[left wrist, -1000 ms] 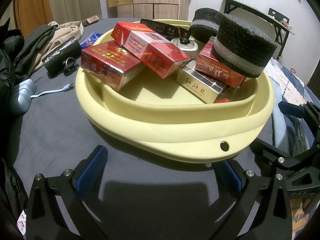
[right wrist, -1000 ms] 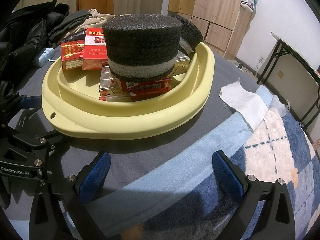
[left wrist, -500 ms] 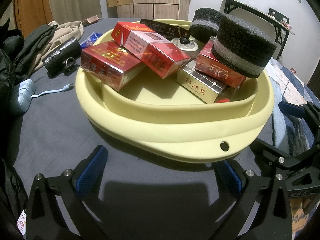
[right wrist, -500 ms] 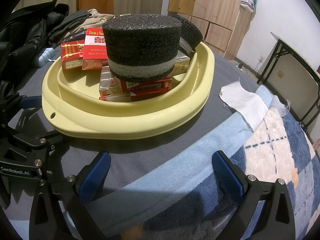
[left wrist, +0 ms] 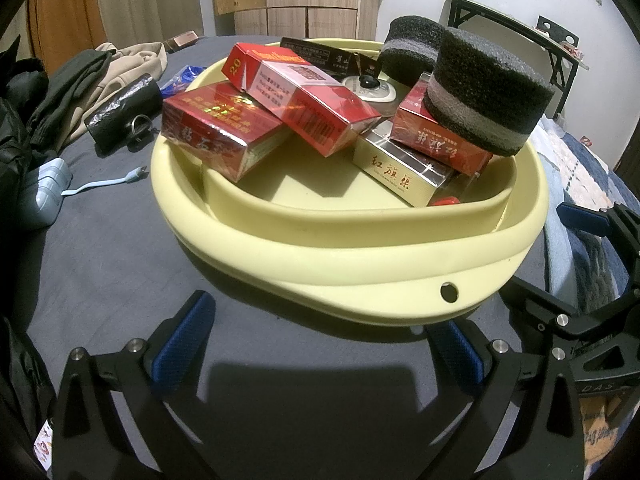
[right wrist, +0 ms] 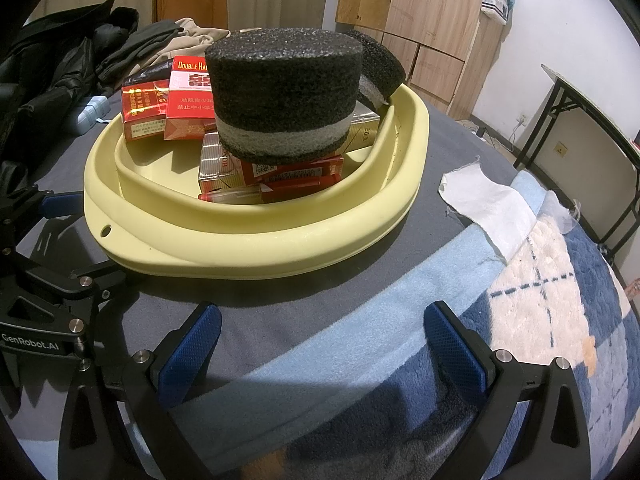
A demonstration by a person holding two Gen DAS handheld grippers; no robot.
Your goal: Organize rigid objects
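Observation:
A pale yellow basin (left wrist: 340,256) sits on the dark grey bed cover and shows in the right wrist view too (right wrist: 256,236). It holds several red cigarette boxes (left wrist: 224,132), a gold box (left wrist: 400,176), a small white device (left wrist: 372,88) and two black foam blocks (left wrist: 488,88), the nearer one (right wrist: 284,92) resting on the boxes. My left gripper (left wrist: 320,348) is open and empty just in front of the basin. My right gripper (right wrist: 324,340) is open and empty in front of the basin's right side.
Clothes (left wrist: 92,80), a black pouch (left wrist: 124,112) and a light blue charger with cable (left wrist: 44,192) lie left of the basin. A white cloth (right wrist: 492,204) lies right of it on a blue-and-white blanket (right wrist: 552,312). A black table frame (right wrist: 592,128) and wooden cabinets stand behind.

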